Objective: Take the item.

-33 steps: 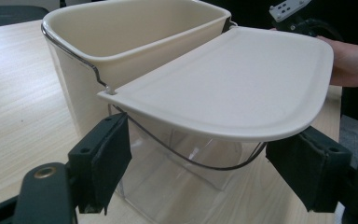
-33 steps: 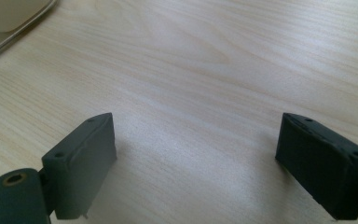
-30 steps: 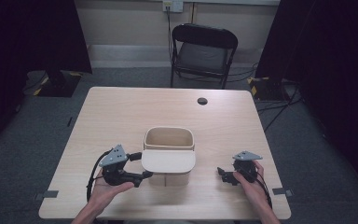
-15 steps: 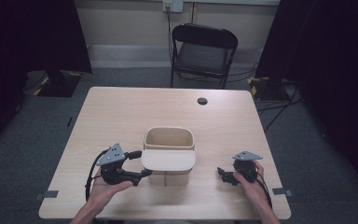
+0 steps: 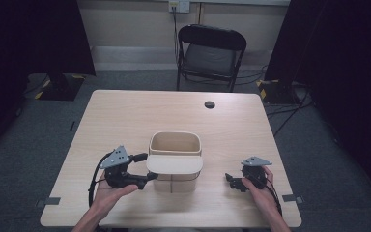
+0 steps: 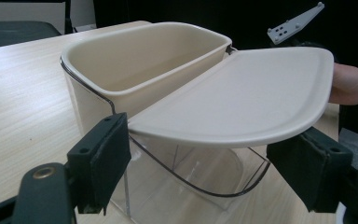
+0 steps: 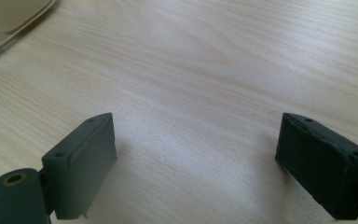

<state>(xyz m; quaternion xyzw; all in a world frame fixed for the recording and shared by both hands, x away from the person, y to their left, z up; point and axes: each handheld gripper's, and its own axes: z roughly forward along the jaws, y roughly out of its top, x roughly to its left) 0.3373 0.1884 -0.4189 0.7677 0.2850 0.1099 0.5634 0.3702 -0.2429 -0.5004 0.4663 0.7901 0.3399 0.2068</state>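
A cream container [image 5: 175, 144] [image 6: 144, 60] on a clear base stands at the middle front of the table. Its flat cream lid [image 5: 174, 164] [image 6: 242, 93] sticks out level toward the person. My left gripper [image 5: 145, 166] [image 6: 207, 168] sits at the lid's left end. Its jaws stand wide apart, one pad on each side just under the lid's edge. I cannot tell whether the lid rests on them. My right gripper [image 5: 232, 182] [image 7: 196, 163] lies to the right of the container, open over bare wood with nothing between its pads.
The wooden table [image 5: 125, 121] holds a small black round disc [image 5: 209, 104] near its far edge. A black folding chair [image 5: 210, 53] stands behind it. In the left gripper view, the right hand [image 6: 349, 84] shows beyond the lid.
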